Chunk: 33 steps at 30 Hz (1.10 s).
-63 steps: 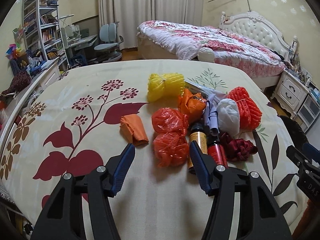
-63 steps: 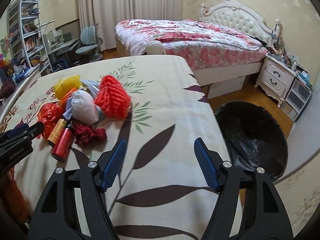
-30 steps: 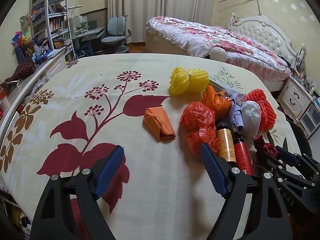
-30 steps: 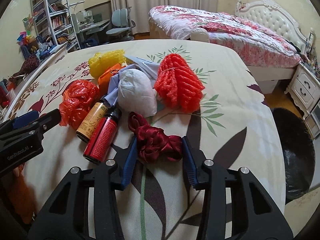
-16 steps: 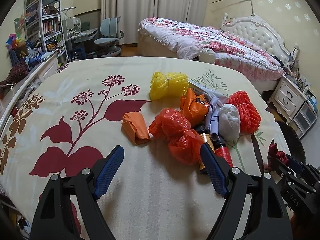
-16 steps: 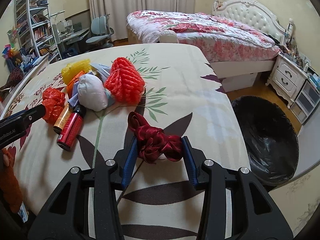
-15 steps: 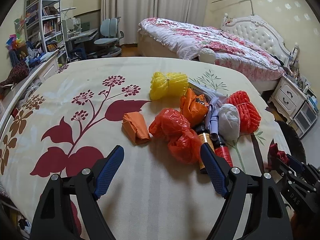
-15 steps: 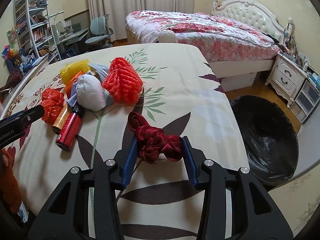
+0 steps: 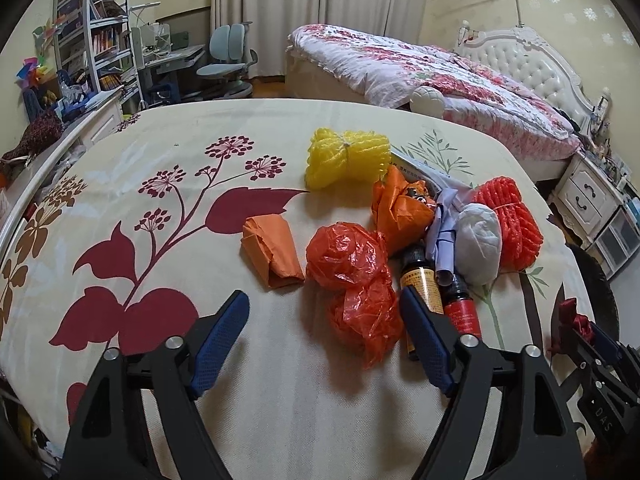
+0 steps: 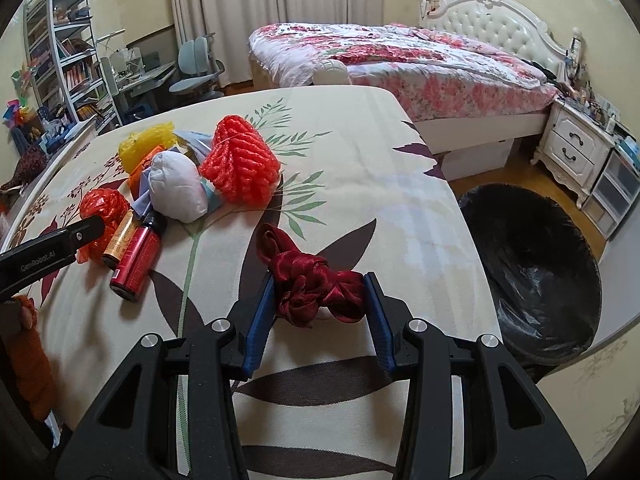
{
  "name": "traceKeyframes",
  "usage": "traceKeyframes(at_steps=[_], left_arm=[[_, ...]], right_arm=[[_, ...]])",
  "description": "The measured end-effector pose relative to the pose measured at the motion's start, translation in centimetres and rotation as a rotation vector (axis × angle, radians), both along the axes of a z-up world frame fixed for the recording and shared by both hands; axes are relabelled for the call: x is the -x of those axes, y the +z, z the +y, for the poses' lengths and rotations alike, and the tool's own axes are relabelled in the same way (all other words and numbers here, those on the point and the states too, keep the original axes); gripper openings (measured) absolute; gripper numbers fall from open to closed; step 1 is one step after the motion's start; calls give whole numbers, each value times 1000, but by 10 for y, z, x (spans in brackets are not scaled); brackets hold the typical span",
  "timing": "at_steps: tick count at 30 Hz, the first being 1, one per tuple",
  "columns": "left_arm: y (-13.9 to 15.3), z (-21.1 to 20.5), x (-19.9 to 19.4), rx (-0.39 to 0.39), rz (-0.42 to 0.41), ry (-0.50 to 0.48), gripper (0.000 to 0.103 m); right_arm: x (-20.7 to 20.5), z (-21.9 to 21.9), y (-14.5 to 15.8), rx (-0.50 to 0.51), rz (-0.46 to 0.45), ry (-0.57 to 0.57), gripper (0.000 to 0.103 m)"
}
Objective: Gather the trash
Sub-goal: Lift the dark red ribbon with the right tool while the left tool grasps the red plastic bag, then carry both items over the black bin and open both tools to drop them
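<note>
Right now the right gripper has its jaws about a third open and clamped on a crumpled dark red satin ribbon, held over the flowered bedspread. The bundle's long axis runs straight across from one blue pad to the other, with a loose loop sticking out toward eleven o'clock. What the coming move turns on, I judge, is the black-lined trash bin: it stands on the floor just past the bed's edge, at about three o'clock from those jaws, and the right hand is clearly the nearer one.

The left gripper is hovering with its jaws wide but closing, and nothing is pinched between them yet. An orange plastic bag lies at about one o'clock from them, close to the right-hand pad, beside an amber bottle and a red bottle. The remaining pile lies beyond, at about one o'clock.
</note>
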<state>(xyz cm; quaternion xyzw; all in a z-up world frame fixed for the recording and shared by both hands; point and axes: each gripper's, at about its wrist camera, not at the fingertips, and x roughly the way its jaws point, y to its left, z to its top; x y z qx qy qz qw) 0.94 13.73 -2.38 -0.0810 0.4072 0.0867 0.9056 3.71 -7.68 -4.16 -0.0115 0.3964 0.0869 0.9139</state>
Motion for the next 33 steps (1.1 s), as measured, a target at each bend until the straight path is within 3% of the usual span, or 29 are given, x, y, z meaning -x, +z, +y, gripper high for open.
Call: traceKeyframes(at_steps=[2,4,8,15,23,33], left_arm=[[-3,0,0,35,4,-30,58],[-3,-2,2,27,0,-42,54],[-4,-8,7,20,-14,-90,32],[2,-9,16,13,-43,-96,29],[33,-21,35,-23,-135,-132,29],[51,-76,18,-6,-209,-285,29]], right_arm=[[0,0,0,-1,-2,0,42],[0,0,1,-1,-3,0,42],[0,-1,1,-2,-3,-1,42],[1,-2,4,-5,-11,-4,42],[2,-14,18,-14,-49,-34,42],[1,-63,37,19,-126,-178,42]])
